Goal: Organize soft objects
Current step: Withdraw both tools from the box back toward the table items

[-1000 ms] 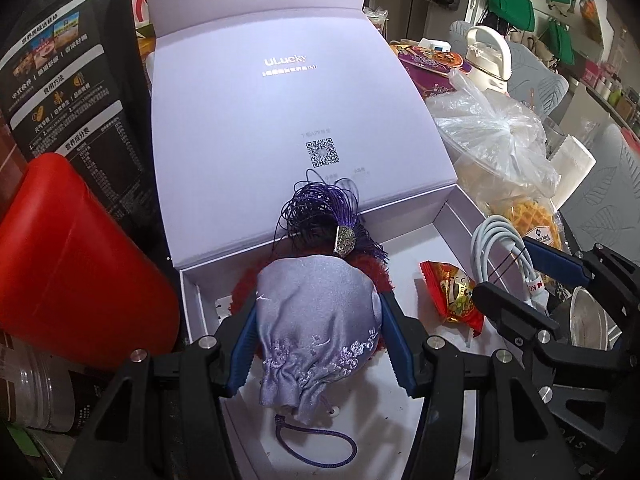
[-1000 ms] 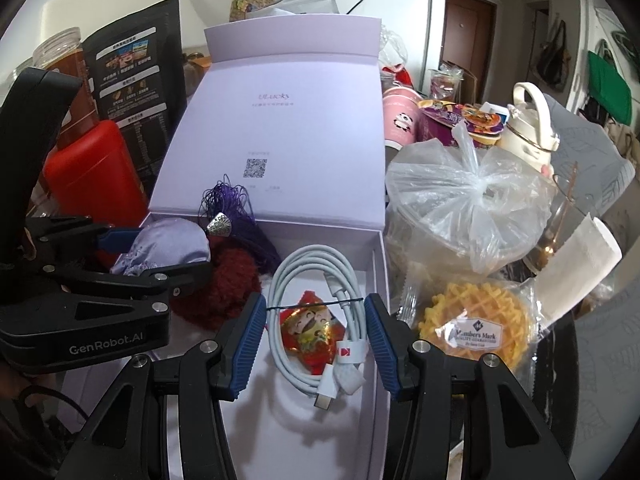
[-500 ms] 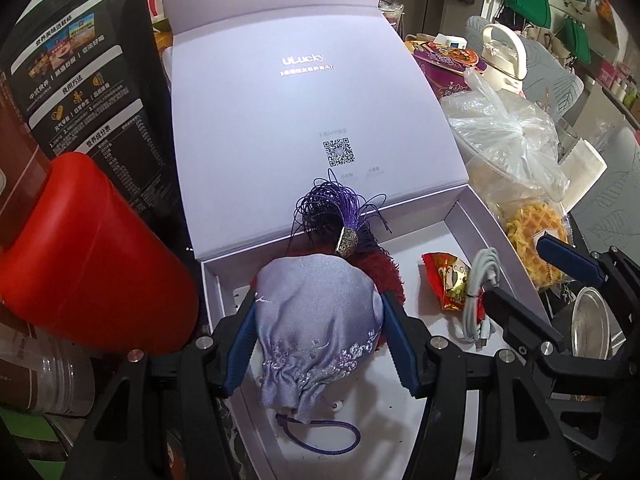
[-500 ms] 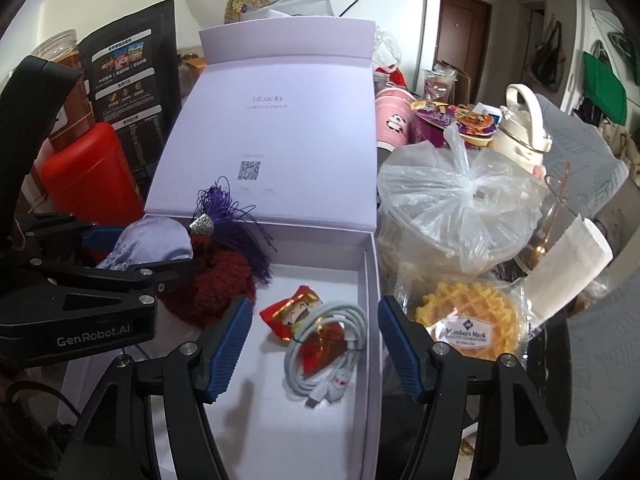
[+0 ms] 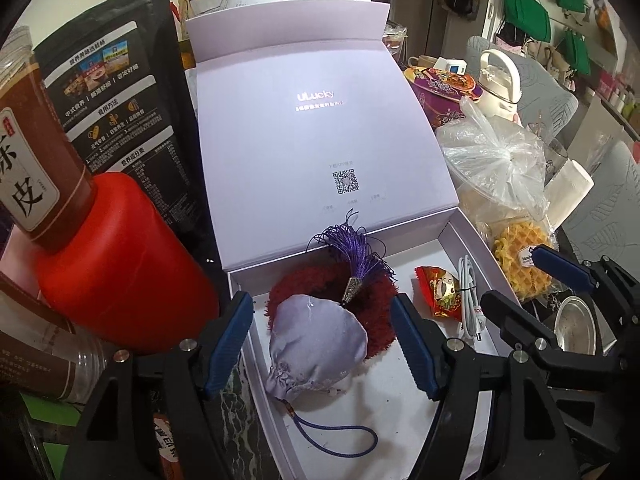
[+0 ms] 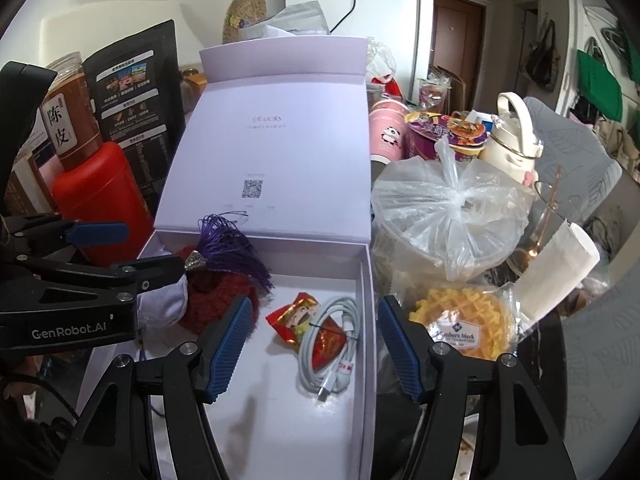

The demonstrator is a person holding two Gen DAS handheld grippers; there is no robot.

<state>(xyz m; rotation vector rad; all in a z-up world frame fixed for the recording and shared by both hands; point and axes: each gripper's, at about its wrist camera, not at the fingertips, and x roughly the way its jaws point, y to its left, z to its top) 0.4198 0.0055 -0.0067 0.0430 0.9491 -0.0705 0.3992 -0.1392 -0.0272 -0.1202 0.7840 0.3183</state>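
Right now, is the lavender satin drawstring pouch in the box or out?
In. The lavender satin drawstring pouch lies inside the pale lilac box, leaning on the dark red fluffy ring; open left gripper pads clear.

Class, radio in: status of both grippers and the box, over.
Left gripper jaws just opened, clear of lilac pouch. Right gripper open over white cable. Both items inside lavender box. Nothing blocking.

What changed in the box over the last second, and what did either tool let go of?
The left tool opened off the lilac pouch, which now lies free on the red fuzzy piece. The right tool opened off the white cable, leaving it on the candy wrapper. The box stayed put.
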